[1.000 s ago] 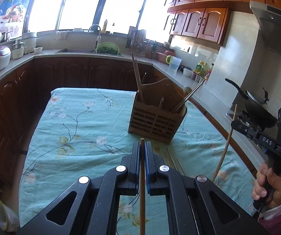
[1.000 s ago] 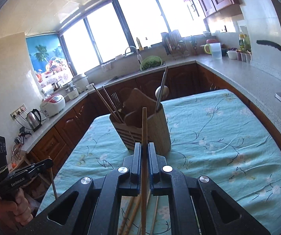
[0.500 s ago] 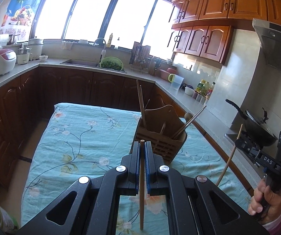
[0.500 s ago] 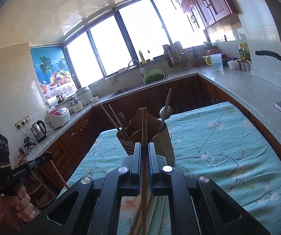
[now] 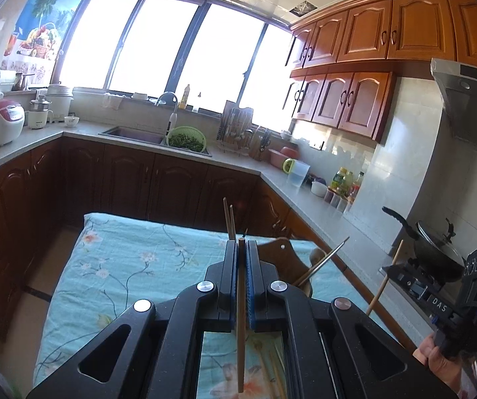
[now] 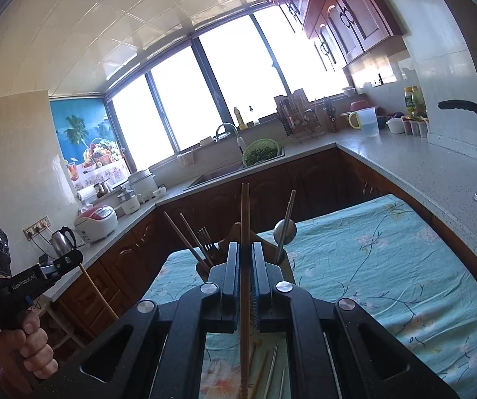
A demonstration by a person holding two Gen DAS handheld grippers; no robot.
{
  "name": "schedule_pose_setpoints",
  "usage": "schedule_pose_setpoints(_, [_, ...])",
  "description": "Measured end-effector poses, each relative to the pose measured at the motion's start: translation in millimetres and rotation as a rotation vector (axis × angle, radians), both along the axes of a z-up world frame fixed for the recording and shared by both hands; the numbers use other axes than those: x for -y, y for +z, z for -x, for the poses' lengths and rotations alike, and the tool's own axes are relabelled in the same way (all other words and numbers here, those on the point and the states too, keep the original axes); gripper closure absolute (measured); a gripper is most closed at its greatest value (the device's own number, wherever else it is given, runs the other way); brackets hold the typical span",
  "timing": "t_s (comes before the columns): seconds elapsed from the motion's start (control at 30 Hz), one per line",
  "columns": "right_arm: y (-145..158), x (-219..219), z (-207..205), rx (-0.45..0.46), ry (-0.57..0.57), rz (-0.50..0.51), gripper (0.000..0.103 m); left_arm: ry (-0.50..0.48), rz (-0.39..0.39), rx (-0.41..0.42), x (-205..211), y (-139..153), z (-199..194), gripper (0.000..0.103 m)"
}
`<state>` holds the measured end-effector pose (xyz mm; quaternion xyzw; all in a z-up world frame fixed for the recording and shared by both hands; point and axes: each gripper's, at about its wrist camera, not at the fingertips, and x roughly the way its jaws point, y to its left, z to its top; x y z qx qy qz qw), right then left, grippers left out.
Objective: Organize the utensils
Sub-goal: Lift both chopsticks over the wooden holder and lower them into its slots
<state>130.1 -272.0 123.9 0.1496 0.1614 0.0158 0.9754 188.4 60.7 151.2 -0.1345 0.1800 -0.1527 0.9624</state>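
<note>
My left gripper (image 5: pixel 241 244) is shut on a wooden chopstick (image 5: pixel 240 299) that runs upright between its pads. Right behind its fingers stands the wooden utensil holder (image 5: pixel 283 252), with two chopsticks (image 5: pixel 228 216) and a spoon (image 5: pixel 318 262) in it. My right gripper (image 6: pixel 245 246) is shut on another chopstick (image 6: pixel 245 212), which sticks up well past the fingertips. The holder there is mostly hidden; chopsticks (image 6: pixel 186 241), a fork (image 6: pixel 206 237) and a spoon (image 6: pixel 285 227) rise from it. Loose chopsticks (image 6: pixel 265 374) lie on the cloth below. Each view shows the other gripper (image 5: pixel 401 274) (image 6: pixel 67 259) with its chopstick.
The table (image 5: pixel 122 266) wears a teal floral cloth. Dark cabinets and a grey counter (image 6: pixel 421 166) wrap around it. A sink with a green colander (image 5: pixel 185 139), a rice cooker (image 5: pixel 0 121), a kettle (image 6: pixel 62 237) and a wok (image 5: pixel 434 246) stand on the counter. A hand (image 6: pixel 32 345) grips the left tool.
Both grippers have risen and tipped upward with their chopsticks still held. The holder has sunk in both views and now sits mostly behind the fingers.
</note>
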Motion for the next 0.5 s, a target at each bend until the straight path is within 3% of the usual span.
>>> schedule_pose_setpoints(0.23, [23.9, -1.2, -37.4, 0.113, -0.039, 0.019, 0.097, 0.049, 0.019, 0.128, 16.0, 26.8, -38.8, 0.100])
schedule_pose_setpoints(0.5, [42.2, 7.1, -75.6, 0.221, -0.101, 0.049, 0.097, 0.104, 0.038, 0.218, 47.0, 17.2, -92.1, 0.100])
